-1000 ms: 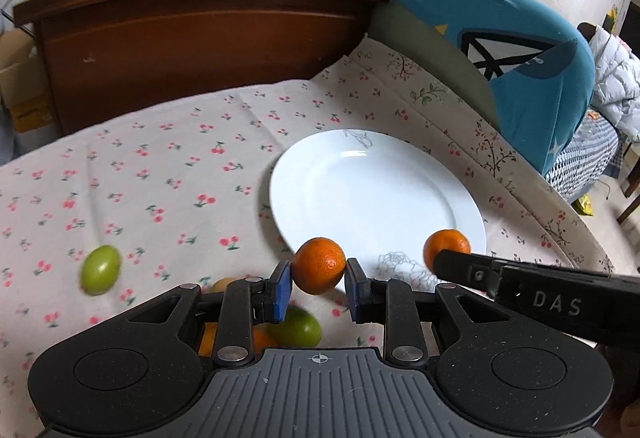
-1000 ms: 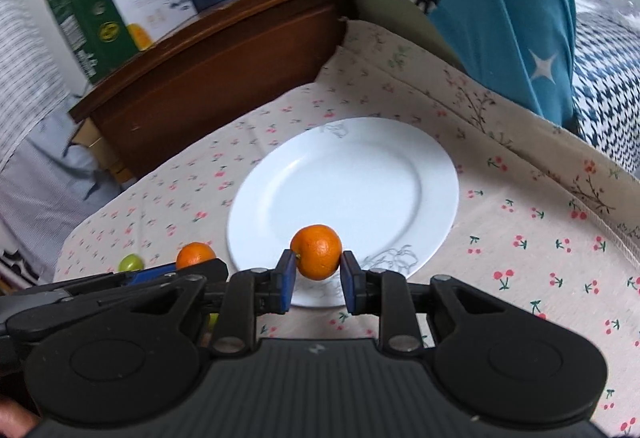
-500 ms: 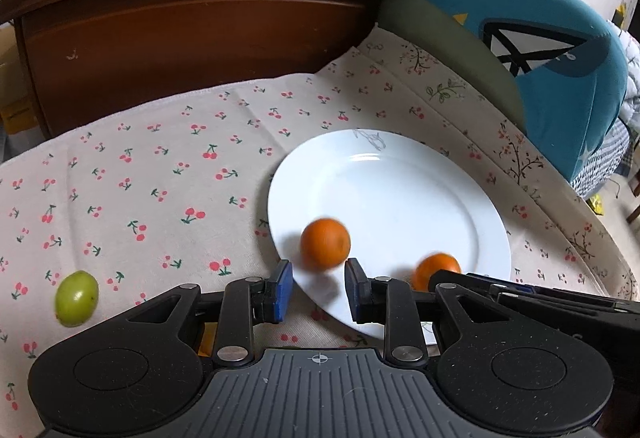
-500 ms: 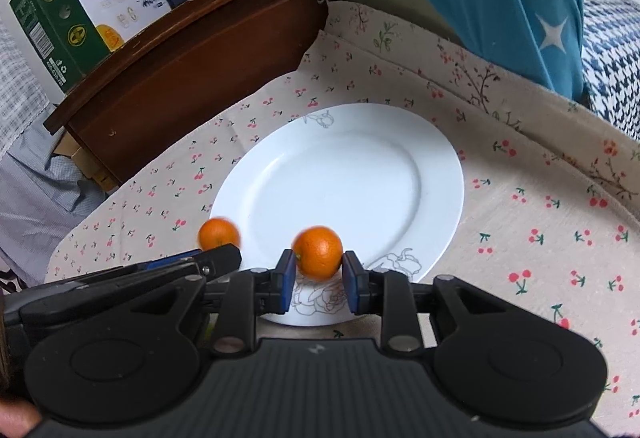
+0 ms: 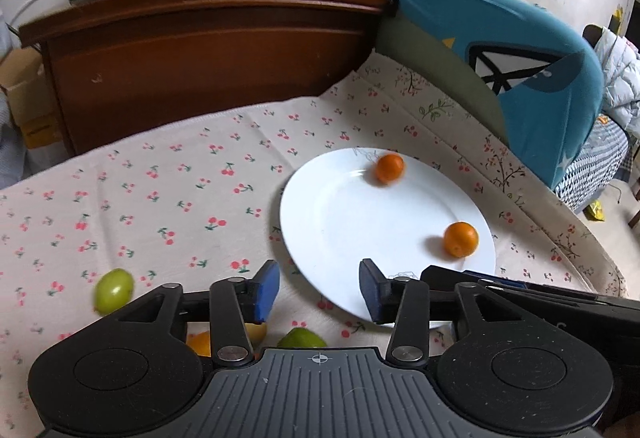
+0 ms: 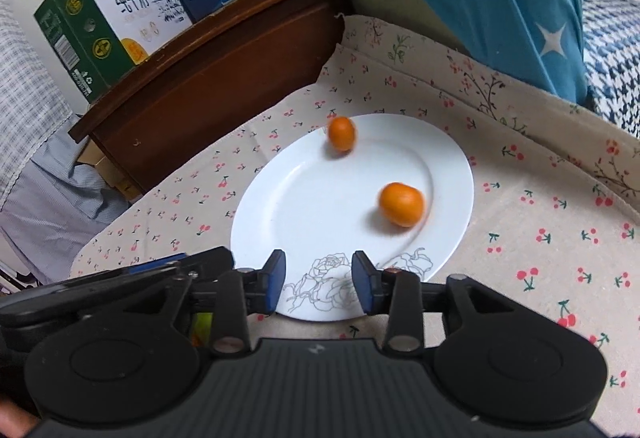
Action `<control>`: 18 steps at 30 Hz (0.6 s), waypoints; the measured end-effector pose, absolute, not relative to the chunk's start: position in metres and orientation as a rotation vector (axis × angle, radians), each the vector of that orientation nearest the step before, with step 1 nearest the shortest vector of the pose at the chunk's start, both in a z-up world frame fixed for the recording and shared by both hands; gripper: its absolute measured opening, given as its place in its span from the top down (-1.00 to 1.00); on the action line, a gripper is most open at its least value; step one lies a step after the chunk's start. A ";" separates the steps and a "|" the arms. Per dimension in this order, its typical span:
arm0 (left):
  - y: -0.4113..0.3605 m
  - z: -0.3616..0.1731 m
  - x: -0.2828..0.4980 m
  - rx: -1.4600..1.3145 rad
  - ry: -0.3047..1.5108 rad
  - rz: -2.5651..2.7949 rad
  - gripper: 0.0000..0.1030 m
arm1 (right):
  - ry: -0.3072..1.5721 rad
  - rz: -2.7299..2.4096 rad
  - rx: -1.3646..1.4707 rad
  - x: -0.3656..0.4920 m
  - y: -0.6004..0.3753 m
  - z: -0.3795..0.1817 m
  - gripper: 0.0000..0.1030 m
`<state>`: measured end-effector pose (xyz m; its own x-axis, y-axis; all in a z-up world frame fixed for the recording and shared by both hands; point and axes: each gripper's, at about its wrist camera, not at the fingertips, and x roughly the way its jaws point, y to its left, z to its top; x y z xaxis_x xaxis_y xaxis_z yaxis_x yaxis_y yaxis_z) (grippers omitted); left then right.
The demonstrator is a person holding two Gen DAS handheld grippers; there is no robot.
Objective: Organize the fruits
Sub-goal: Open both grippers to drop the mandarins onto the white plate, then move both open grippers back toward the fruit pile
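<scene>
Both oranges, pinched a second ago, now lie loose on the plate (image 6: 448, 166); left gripper (image 5: 319, 288) and right gripper (image 6: 319, 284) jaws are opening, empty. Box print is unreadable.

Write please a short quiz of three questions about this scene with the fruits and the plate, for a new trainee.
1. True or false: both small orange fruits, the far one and the near one, lie on the round white plate.
2. What is between the jaws of the left gripper? A) an orange fruit B) nothing C) a green fruit
3. Fill in: the round green fruit lies on the ____-printed tablecloth.

Key: 1 true; 2 B; 3 cherry.
</scene>
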<state>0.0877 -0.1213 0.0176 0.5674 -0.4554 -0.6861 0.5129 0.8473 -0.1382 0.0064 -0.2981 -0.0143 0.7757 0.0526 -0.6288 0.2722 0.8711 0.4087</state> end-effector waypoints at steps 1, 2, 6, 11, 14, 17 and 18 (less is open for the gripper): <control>-0.119 0.020 0.085 0.083 0.777 -0.568 0.11 | 0.675 -0.123 0.500 0.004 -0.297 -0.013 0.23; -0.117 0.022 0.083 0.084 0.773 -0.567 0.09 | 0.669 -0.118 0.497 0.001 -0.296 -0.011 0.22; -0.102 0.029 0.071 0.073 0.765 -0.539 -0.01 | 0.648 -0.093 0.488 -0.009 -0.294 -0.004 0.21; -0.082 0.034 0.055 0.059 0.765 -0.494 -0.12 | 0.662 -0.071 0.506 -0.029 -0.291 -0.003 0.20; -0.072 0.036 0.046 0.056 0.768 -0.466 -0.15 | 0.677 -0.071 0.495 -0.038 -0.287 -0.005 0.20; -0.064 0.037 0.039 0.035 0.772 -0.456 -0.17 | 0.697 -0.062 0.497 -0.047 -0.280 -0.008 0.20; -0.061 0.037 0.036 0.030 0.775 -0.449 -0.18 | 0.703 -0.058 0.495 -0.049 -0.278 -0.009 0.20</control>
<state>0.0365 -0.0608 0.0366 0.6253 -0.3803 -0.6815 0.4020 0.9054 -0.1365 -0.0493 -0.2779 -0.0089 0.7663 0.1118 -0.6327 0.2149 0.8835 0.4163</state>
